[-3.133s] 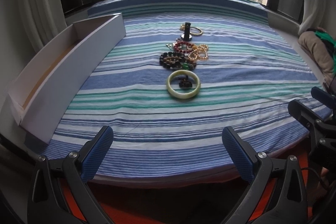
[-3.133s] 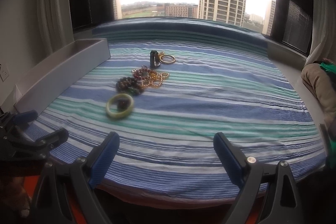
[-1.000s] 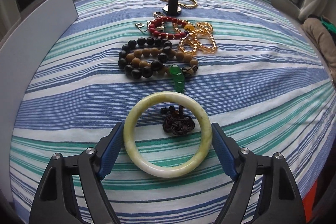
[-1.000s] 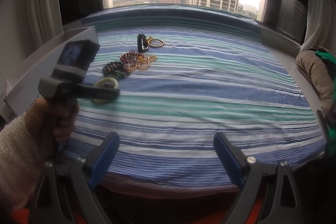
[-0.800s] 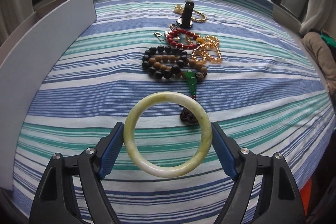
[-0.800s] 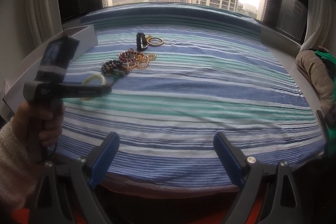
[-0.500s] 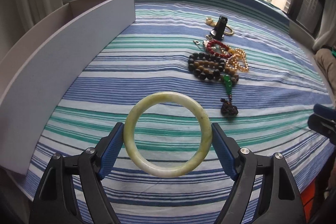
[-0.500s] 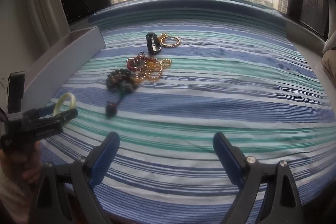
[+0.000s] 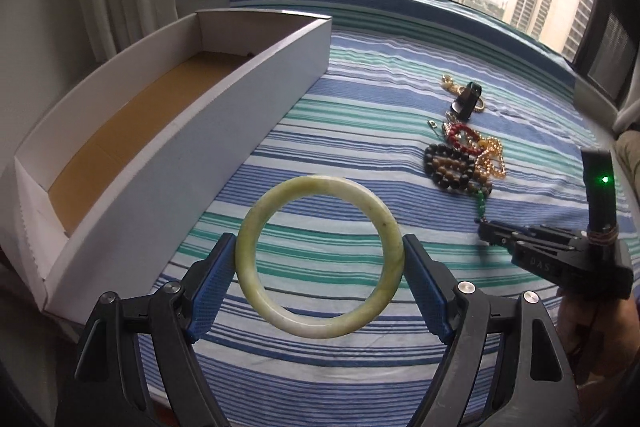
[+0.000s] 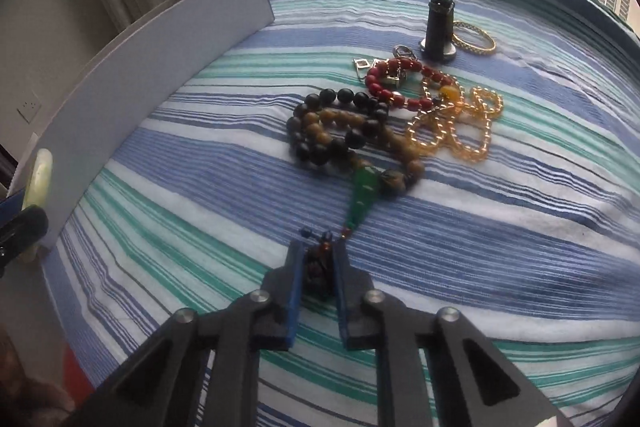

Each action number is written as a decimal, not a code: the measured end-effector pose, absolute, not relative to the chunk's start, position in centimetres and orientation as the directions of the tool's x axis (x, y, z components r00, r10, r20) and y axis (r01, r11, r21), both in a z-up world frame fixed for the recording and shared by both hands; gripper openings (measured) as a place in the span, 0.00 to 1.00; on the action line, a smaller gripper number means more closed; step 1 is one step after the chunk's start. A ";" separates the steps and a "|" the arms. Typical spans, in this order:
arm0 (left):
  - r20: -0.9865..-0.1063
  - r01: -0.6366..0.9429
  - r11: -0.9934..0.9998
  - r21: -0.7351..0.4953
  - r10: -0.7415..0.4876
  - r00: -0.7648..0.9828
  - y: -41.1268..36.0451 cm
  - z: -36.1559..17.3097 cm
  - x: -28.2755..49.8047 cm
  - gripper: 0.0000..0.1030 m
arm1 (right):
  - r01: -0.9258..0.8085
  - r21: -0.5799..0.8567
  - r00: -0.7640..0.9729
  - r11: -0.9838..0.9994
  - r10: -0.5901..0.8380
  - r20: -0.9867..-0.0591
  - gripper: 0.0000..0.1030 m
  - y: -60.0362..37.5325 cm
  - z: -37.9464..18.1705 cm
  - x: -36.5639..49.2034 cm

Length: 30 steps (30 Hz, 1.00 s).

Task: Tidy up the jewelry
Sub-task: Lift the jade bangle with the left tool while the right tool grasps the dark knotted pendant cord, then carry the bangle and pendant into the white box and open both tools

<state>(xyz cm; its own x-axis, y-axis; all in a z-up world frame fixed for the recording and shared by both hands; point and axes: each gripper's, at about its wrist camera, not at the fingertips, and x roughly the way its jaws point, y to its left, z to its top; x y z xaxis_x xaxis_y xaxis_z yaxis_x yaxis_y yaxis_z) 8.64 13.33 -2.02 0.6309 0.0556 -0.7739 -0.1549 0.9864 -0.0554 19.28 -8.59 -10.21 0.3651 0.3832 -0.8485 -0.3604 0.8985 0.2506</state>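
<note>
Left gripper (image 9: 319,269): fingers gripping the jade bangle (image 9: 319,258) across its width, carrying it boxward (image 9: 120,155). Right gripper (image 10: 316,277): fingers pinching the knotted tassel (image 10: 318,271), likely for lifting the bead strand (image 10: 344,139).

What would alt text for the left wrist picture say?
A pale green jade bangle is held upright between the blue fingers of the left gripper, above a striped cloth. A long white box lies to the left; beaded bracelets lie to the right.

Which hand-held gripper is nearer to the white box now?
Left. The left hand-held gripper, holding the jade bangle, is beside the white box; the right hand-held gripper is farther, at the knot tassel.
</note>
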 end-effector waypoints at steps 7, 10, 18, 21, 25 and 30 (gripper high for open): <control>-0.705 -0.224 0.971 -0.080 0.103 0.702 20.4 5.0 7.8 0.80 | -0.408 0.389 0.336 0.826 0.533 -0.777 0.14 -7.7 -2.3 20.6; -0.691 -0.300 0.953 -0.051 0.183 0.699 24.5 6.9 8.2 0.80 | -0.484 0.407 0.333 0.774 0.594 -0.733 0.14 -4.1 1.9 21.6; -0.750 -0.483 0.875 0.022 0.334 0.570 33.9 4.0 10.4 0.80 | -0.677 0.375 0.307 0.633 0.707 -0.637 0.14 10.8 8.5 25.0; -0.785 -0.517 0.856 0.030 0.340 0.517 36.0 1.7 10.9 0.80 | -0.715 0.353 0.289 0.604 0.714 -0.637 0.14 16.4 7.2 26.3; -0.819 -0.542 0.839 0.043 0.340 0.462 37.5 -1.1 11.5 0.80 | -0.736 0.335 0.252 0.588 0.697 -0.671 0.14 22.5 3.8 27.4; -0.831 -0.557 0.829 0.054 0.346 0.435 38.1 -2.4 11.8 0.86 | -0.718 0.326 0.228 0.615 0.650 -0.725 0.17 26.3 -0.3 28.0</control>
